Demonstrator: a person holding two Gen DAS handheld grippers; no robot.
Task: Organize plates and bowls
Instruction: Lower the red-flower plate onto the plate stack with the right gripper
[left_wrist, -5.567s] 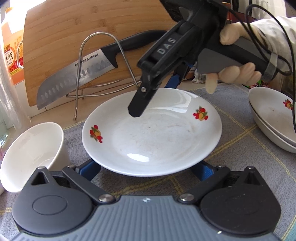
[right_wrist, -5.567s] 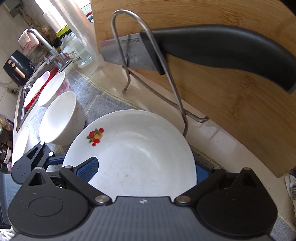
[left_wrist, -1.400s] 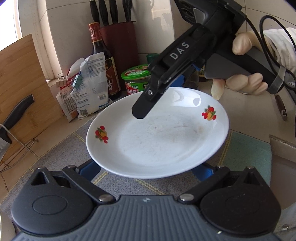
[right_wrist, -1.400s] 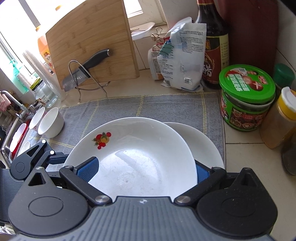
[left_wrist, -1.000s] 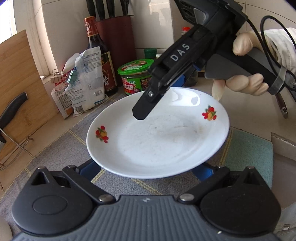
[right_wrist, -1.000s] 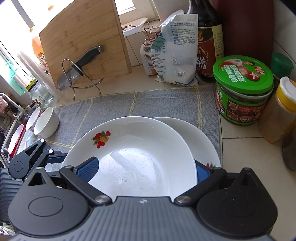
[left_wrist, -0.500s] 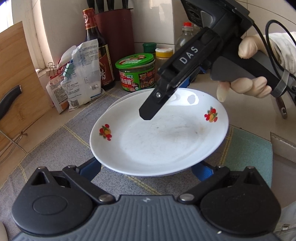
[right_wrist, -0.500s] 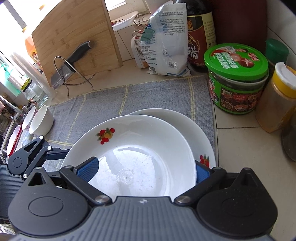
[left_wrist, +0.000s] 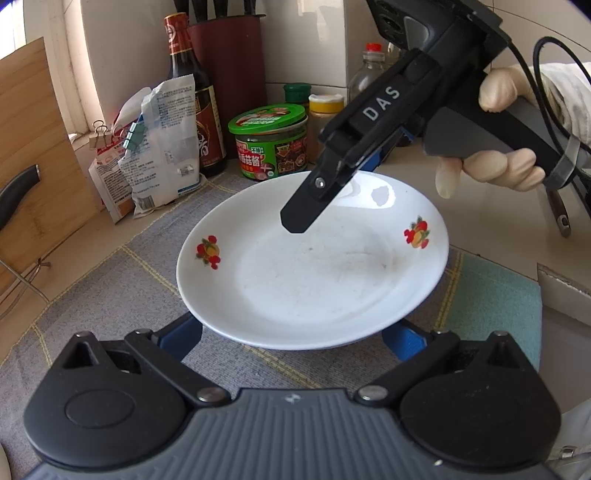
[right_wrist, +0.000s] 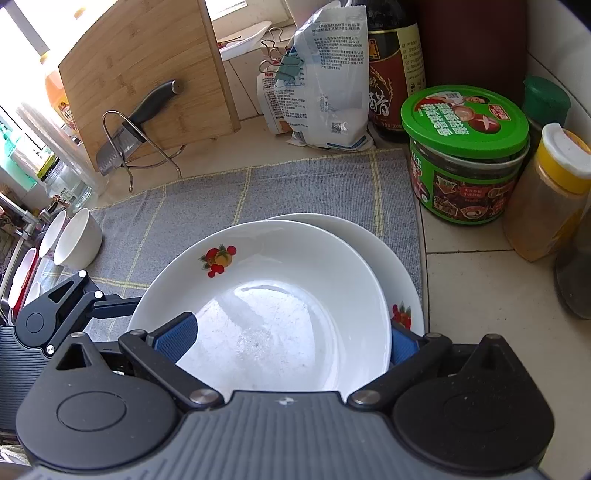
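Observation:
A white plate with fruit decals (left_wrist: 314, 280) hangs level between my two grippers. My left gripper (left_wrist: 291, 338) clamps its near rim between the blue pads (left_wrist: 181, 336). From the far side my right gripper (left_wrist: 325, 192), held by a gloved hand (left_wrist: 491, 166), grips the opposite rim. In the right wrist view the plate (right_wrist: 266, 295) fills the right gripper (right_wrist: 287, 341), jaws closed on its sides. It sits just over a second white decal plate (right_wrist: 399, 258) on the grey mat (right_wrist: 295, 184), touching or nearly so. Two small white bowls (right_wrist: 77, 240) stand at the mat's left end.
A green-lidded jar (right_wrist: 465, 155), a yellow-capped spice jar (right_wrist: 550, 192), a soy sauce bottle (right_wrist: 391, 55) and a clipped bag (right_wrist: 325, 85) crowd the back right. A cutting board (right_wrist: 147, 74) and a knife on a wire stand (right_wrist: 136, 125) are at the back left. The sink (right_wrist: 18, 273) lies far left.
Both grippers carried the plate from beside the knife stand to the right end of the mat, then lowered it over the second plate.

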